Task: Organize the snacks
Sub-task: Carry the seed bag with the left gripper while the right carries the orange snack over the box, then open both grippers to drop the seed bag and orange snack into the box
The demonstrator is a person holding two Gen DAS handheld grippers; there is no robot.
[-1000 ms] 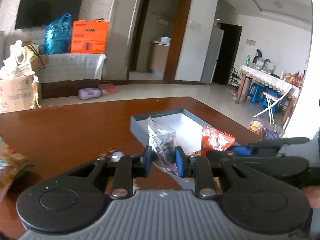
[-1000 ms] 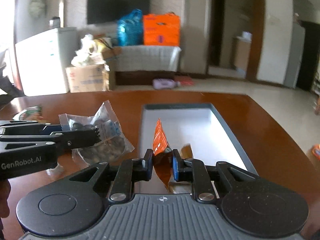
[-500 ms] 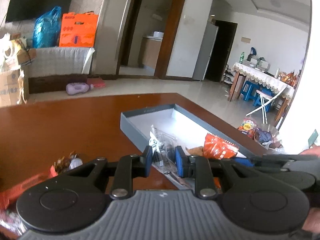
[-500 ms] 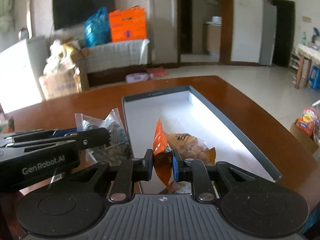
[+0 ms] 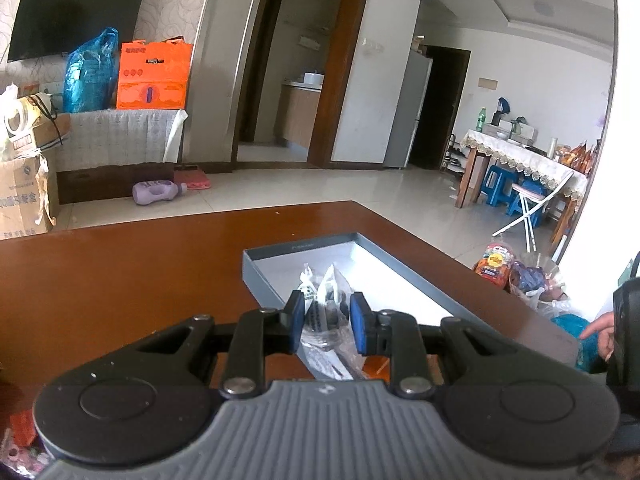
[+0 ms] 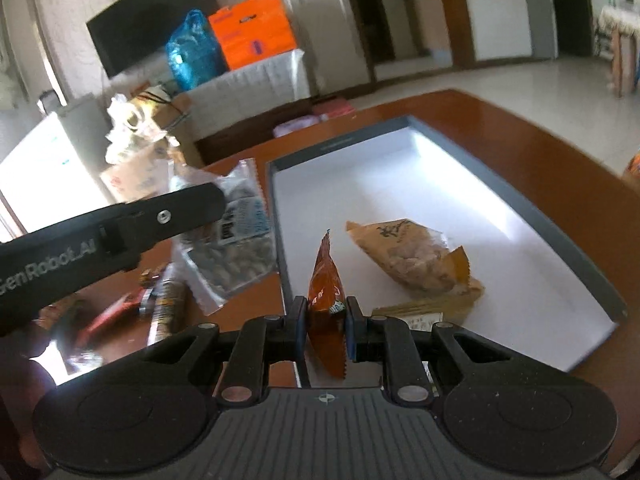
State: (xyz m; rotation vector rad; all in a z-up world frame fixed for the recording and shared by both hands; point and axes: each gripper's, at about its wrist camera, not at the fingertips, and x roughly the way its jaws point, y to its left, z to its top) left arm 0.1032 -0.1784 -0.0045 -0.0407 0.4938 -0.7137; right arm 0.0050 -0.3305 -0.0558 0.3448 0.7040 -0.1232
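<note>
Snacks are going two at a time: the left gripper (image 5: 326, 322) is pinching a crinkly clear bag (image 5: 326, 312) of dark pieces over the near-left wall of the shallow grey box (image 6: 576, 248), while the right gripper (image 6: 326, 326) is clamping a glossy orange packet (image 6: 325, 292) upright at the box's near edge, beside a tan pouch (image 6: 416, 256) lying on its white floor.

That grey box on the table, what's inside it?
The grey box holds a tan snack packet and a flat packet beneath it, partly hidden. The right tool hides the near corner.
</note>
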